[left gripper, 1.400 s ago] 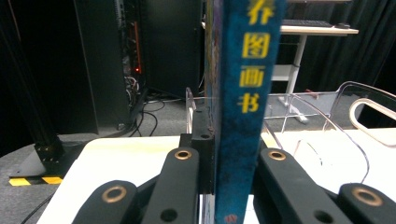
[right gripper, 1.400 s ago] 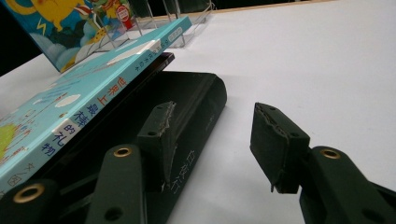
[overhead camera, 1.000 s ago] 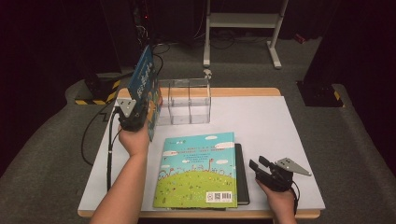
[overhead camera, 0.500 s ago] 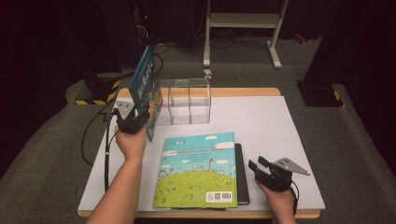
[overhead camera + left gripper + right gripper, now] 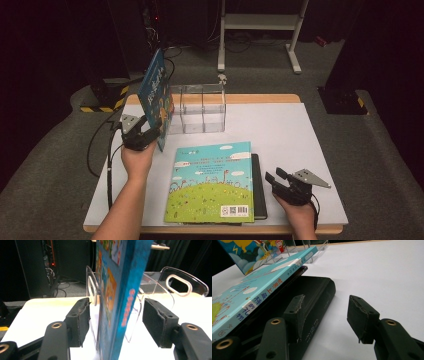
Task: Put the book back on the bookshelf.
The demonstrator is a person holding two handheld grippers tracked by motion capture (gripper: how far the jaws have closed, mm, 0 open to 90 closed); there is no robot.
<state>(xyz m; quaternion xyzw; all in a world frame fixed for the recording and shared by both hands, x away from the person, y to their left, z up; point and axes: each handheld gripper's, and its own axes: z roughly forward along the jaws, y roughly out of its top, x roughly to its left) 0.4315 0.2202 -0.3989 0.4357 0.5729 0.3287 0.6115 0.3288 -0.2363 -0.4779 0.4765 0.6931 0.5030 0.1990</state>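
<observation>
The left gripper (image 5: 115,325) has just been opening, jaws clear either side of the upright blue book (image 5: 117,297); the clear rack (image 5: 200,107) stands just behind. The right gripper (image 5: 325,317) rests half-open beside the dark book (image 5: 312,305) under the picture book (image 5: 212,182).

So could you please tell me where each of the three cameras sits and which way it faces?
High view: above the person's side, looking forward and down on the table; both forearms, left claw, right claw.
Left gripper view: on the left claw, facing the upright book and clear rack; open jaws either side, not touching.
Right gripper view: on the right claw, low along the table, by the black book.
Shared: all show the upright book.
</observation>
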